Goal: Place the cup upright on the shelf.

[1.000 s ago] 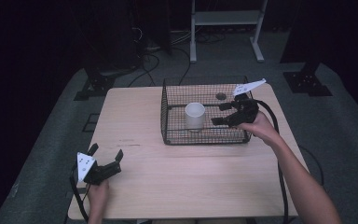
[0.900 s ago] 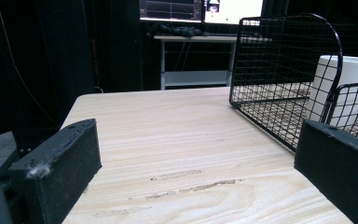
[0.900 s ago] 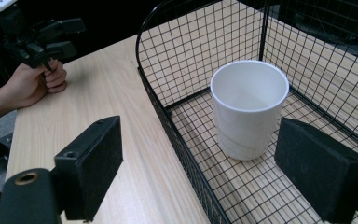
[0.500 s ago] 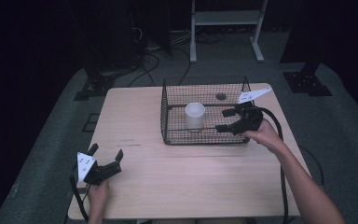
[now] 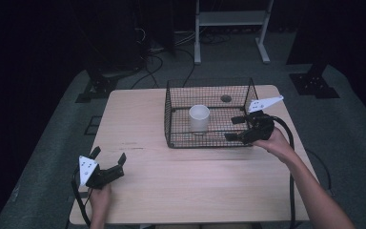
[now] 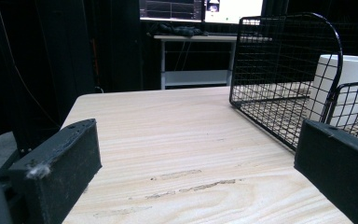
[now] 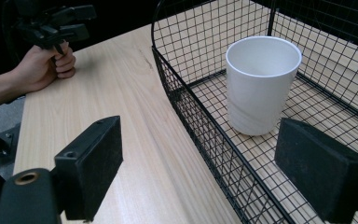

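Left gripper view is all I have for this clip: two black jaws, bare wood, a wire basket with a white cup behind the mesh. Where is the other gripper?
Observer: The right gripper is at the wire basket's right end, in the high view, jaws apart and pointing toward the cup.
Operator: Is it touching the white cup?
Observer: No. In the right gripper view the white cup stands upright ahead of the open jaws, with a gap on each side.
Operator: Anything inside the cup?
Observer: What shows of its inside from the right gripper view looks empty.
Operator: And my own gripper, where on the table?
Observer: The left gripper is by the near left corner, well clear of the basket.
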